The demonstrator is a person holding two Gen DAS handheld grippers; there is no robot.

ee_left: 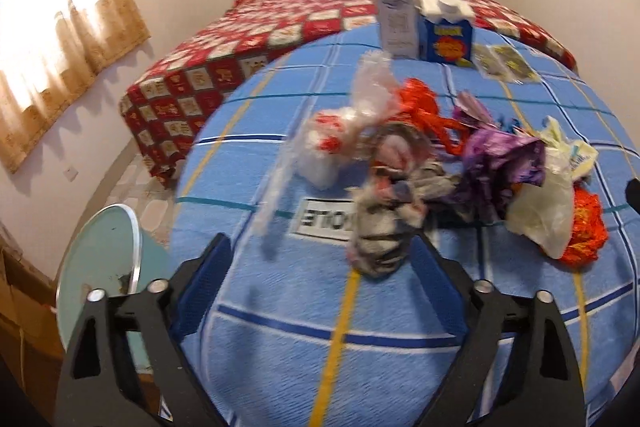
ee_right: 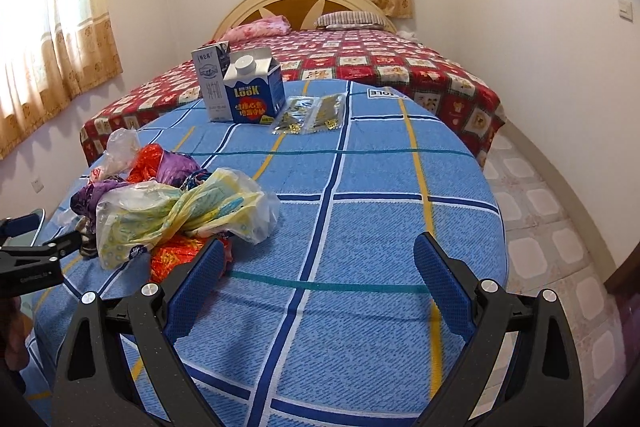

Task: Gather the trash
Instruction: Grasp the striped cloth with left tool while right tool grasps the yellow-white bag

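Observation:
A heap of crumpled wrappers and plastic bags point(ee_left: 440, 163) lies on the blue checked tablecloth point(ee_left: 280, 327). It also shows at the left in the right wrist view point(ee_right: 176, 203). My left gripper point(ee_left: 324, 259) is open, with a grey crumpled wrapper point(ee_left: 384, 239) just ahead by its right finger. My right gripper point(ee_right: 320, 259) is open and empty; its left finger is beside an orange wrapper point(ee_right: 176, 255) under a yellow-white bag point(ee_right: 168, 219). A blue carton point(ee_right: 254, 93), a white carton point(ee_right: 212, 83) and two gold sachets point(ee_right: 312, 113) stand farther back.
A teal bin point(ee_left: 100, 267) stands on the floor left of the table. A bed with a red patterned cover point(ee_right: 380, 67) lies behind the table. Tiled floor point(ee_right: 540, 207) runs along the right. The left gripper's body point(ee_right: 28, 263) shows at the left edge.

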